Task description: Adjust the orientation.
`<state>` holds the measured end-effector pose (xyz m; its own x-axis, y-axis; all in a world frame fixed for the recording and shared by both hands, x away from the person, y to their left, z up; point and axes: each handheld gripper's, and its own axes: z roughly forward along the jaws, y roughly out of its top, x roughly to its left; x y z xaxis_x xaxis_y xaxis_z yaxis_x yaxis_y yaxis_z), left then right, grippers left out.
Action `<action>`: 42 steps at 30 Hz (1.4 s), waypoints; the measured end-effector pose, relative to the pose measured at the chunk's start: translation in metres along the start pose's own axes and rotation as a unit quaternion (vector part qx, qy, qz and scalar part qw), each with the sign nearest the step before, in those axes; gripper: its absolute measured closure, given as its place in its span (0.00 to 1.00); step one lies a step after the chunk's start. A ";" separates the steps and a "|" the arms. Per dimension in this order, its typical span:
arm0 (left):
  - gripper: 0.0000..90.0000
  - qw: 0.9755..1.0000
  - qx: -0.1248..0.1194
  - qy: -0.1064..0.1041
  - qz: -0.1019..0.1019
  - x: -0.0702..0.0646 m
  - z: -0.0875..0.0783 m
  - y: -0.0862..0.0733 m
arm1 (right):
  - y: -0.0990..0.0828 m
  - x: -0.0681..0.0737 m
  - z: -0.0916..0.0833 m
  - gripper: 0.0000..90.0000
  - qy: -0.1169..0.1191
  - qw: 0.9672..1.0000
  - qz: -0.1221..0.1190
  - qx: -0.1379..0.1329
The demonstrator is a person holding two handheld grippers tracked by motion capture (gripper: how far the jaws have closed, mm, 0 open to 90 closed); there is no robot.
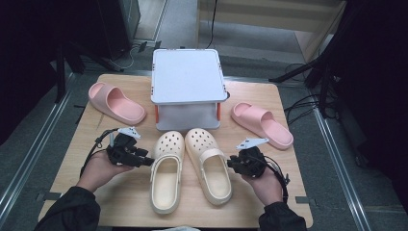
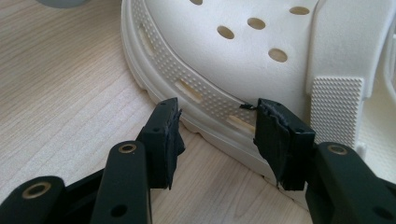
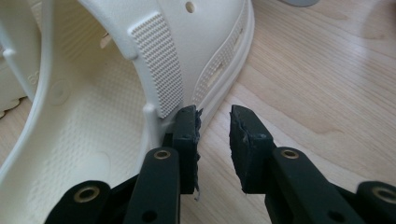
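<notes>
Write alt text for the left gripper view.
Two black jaws of the left gripper stand open around the ridged side of a cream clog, apparently not yet squeezing it. The clog sits on a light wooden table.

Left clog (image 1: 166,171): cream, perforated toe, upright on its sole, lower centre of frame, toe pointing up-frame.
Right clog (image 1: 209,166): matching cream, just beside it, heel angled right.
</notes>
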<state>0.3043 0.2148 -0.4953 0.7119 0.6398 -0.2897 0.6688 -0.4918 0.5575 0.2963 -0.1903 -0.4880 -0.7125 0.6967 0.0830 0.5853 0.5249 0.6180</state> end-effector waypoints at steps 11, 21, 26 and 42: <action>0.55 1.000 -0.001 -0.006 -0.008 0.001 0.001 0.000 | 0.002 0.017 0.006 0.79 0.024 1.000 -0.019 0.008; 0.63 0.999 -0.002 -0.024 -0.025 0.000 0.001 0.000 | 0.004 0.036 0.012 0.79 0.035 0.999 -0.030 0.006; 0.62 1.000 -0.003 -0.019 -0.024 0.001 0.000 0.000 | 0.003 0.033 0.013 0.78 0.043 0.999 -0.012 0.004; 0.80 0.996 -0.090 -0.013 -0.005 0.000 -0.038 0.041 | 0.005 0.044 -0.031 0.72 0.069 0.992 0.024 -0.106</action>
<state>0.3235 0.2171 -0.4427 0.7125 0.6272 -0.3146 0.6280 -0.3699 0.6847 0.2554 -0.1723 -0.4570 -0.7401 0.6376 0.2140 0.5363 0.3676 0.7597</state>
